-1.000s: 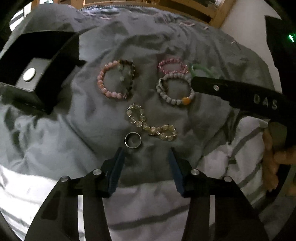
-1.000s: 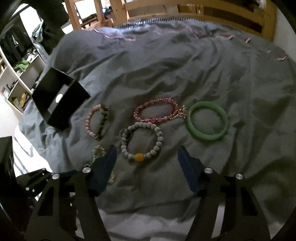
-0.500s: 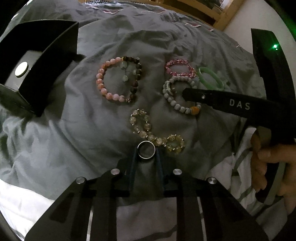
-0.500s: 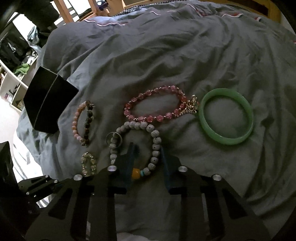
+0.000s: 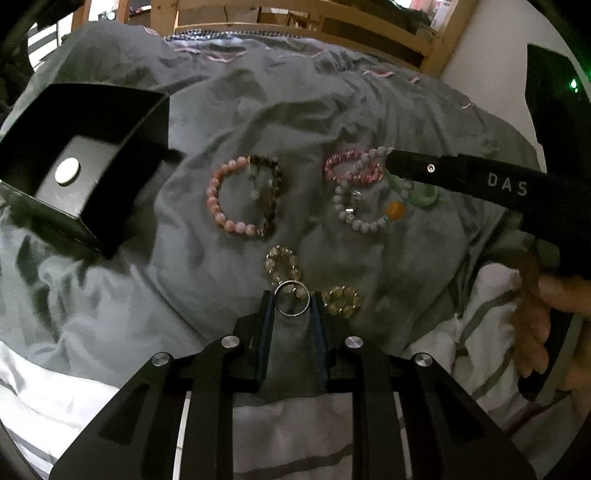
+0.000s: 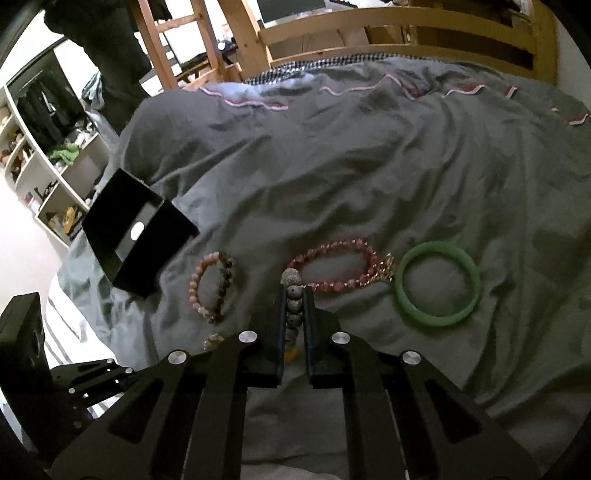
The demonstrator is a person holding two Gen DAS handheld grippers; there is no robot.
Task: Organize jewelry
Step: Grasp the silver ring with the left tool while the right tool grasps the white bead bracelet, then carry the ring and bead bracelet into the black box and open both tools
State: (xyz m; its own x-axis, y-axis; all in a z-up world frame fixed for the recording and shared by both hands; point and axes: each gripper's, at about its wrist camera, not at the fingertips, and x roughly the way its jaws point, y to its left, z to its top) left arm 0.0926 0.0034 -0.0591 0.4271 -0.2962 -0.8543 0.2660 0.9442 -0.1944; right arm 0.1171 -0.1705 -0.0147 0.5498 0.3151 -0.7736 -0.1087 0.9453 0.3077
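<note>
My left gripper (image 5: 291,299) is shut on a silver ring (image 5: 291,302) and holds it just above the grey duvet. My right gripper (image 6: 293,295) is shut on a grey beaded bracelet (image 6: 294,302) with an orange bead; the bracelet hangs lifted from the right gripper in the left wrist view (image 5: 364,214). A pink-and-brown bead bracelet (image 5: 242,195), a red bead bracelet (image 6: 332,266), a green bangle (image 6: 437,282) and a yellow crystal bracelet (image 5: 282,264) lie on the duvet. An open black box (image 5: 85,158) stands at the left.
The grey duvet (image 6: 351,166) is wrinkled. A white striped sheet (image 5: 491,295) lies at the near edge. A wooden bed frame (image 6: 406,33) runs along the back. White shelves (image 6: 48,166) stand off the bed at the far left.
Both grippers closed: the left one on the silver ring, the right one on the grey beaded bracelet. Both have since lifted their pieces off the duvet.
</note>
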